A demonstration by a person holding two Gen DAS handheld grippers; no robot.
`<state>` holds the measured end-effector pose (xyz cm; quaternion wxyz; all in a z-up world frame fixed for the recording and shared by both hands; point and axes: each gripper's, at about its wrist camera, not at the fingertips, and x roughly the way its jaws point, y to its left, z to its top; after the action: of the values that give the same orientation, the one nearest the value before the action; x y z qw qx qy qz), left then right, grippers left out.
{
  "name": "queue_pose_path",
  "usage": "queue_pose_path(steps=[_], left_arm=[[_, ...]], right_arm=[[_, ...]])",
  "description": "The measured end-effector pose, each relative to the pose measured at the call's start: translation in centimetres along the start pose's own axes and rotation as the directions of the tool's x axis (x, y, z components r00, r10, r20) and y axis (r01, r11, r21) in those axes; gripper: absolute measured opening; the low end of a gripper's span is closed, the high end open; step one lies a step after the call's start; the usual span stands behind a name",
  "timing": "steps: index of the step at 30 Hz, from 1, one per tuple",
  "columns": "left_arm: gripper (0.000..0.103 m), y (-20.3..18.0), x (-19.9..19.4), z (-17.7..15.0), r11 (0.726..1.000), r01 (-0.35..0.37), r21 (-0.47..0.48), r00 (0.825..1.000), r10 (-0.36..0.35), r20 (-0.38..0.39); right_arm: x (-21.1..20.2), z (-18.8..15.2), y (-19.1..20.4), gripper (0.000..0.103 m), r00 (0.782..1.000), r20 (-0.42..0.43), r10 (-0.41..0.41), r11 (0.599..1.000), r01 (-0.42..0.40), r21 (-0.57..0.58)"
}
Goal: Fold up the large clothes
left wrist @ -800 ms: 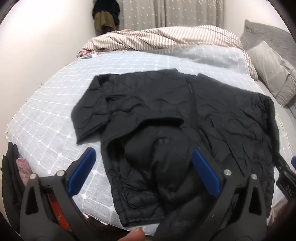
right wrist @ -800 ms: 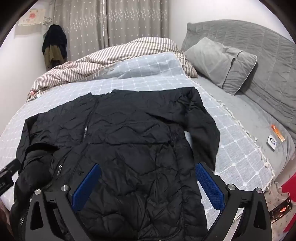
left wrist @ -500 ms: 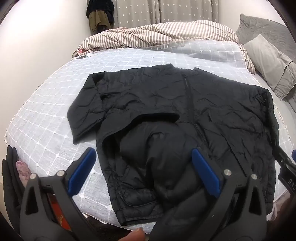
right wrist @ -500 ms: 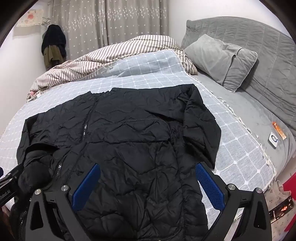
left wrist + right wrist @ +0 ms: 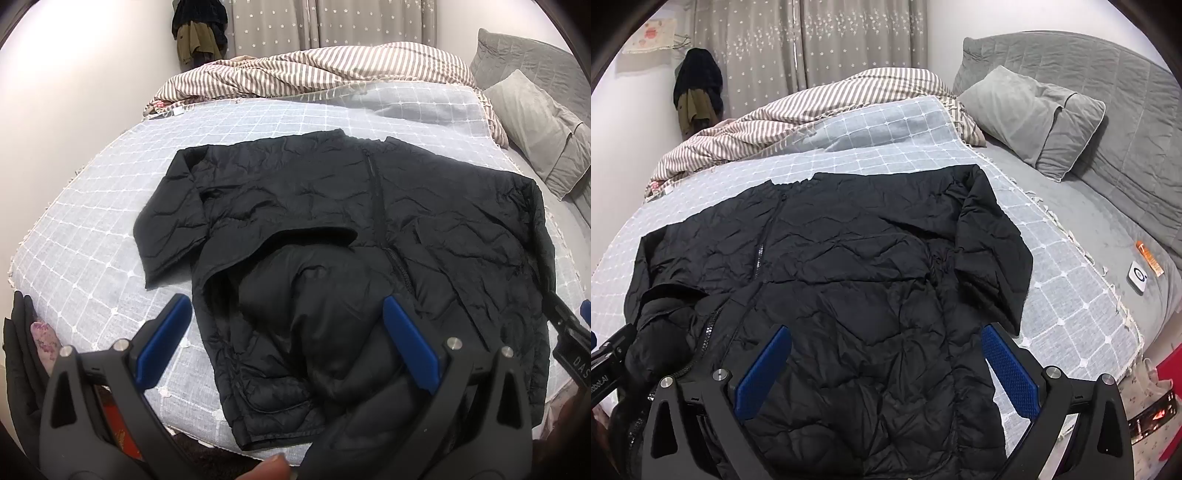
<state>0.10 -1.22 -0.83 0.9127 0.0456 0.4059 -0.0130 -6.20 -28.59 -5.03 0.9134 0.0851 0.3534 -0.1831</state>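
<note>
Plainly, the black quilted puffer jacket (image 5: 424,206) is a soft, light thing with no stiffness of its own: it should sag and trail wherever it is lifted, and its smooth shell looks likely to slide between hard pads unless a doubled thickness is pinched. The best holds, to my eye, are the firmer edges: the hem at the near corners, the shoulder seams, and the cuff of each sleeve, since a bite taken mid-panel would only tent the padding. Two holds well apart would keep a fold line straight.

The jacket lies front-up on the grey checked bedspread (image 5: 92,229), spread nearly flat, collar toward the striped duvet (image 5: 332,62) and hem at the near edge of the bed. The zip (image 5: 759,258) is done up in its far part and open toward the hem. On the left wrist view's side the near front panel is turned back, showing the smoother lining (image 5: 314,295). One sleeve (image 5: 170,225) angles out over the bedspread on that side; the other sleeve (image 5: 993,251) lies out beside the body on the grey pillow's (image 5: 1034,118) side. The fabric is creased all over.

The left claw (image 5: 284,339) hovers above the turned-back panel, spread wide with nothing between its blue pads. The right claw (image 5: 886,373) hangs likewise over the lower body, fully spread and empty.
</note>
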Motion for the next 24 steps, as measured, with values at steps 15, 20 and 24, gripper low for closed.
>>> queue_pose_path(steps=[15,20,24], left_arm=[[0.103,0.17,0.27,0.23,1.0,0.014,-0.002,1.0,-0.014,-0.015],[0.103,0.18,0.38,0.38,1.0,0.015,-0.007,1.0,-0.016,-0.023],[0.103,0.16,0.46,0.63,1.0,0.014,-0.005,0.999,-0.014,-0.032]], right_arm=[[0.19,0.09,0.17,0.103,1.0,-0.004,-0.005,1.0,0.005,-0.011],[0.16,0.27,-0.2,0.103,1.0,0.0,-0.003,1.0,0.003,-0.007],[0.11,0.49,-0.37,0.103,1.0,-0.002,0.003,1.0,-0.003,-0.008]])
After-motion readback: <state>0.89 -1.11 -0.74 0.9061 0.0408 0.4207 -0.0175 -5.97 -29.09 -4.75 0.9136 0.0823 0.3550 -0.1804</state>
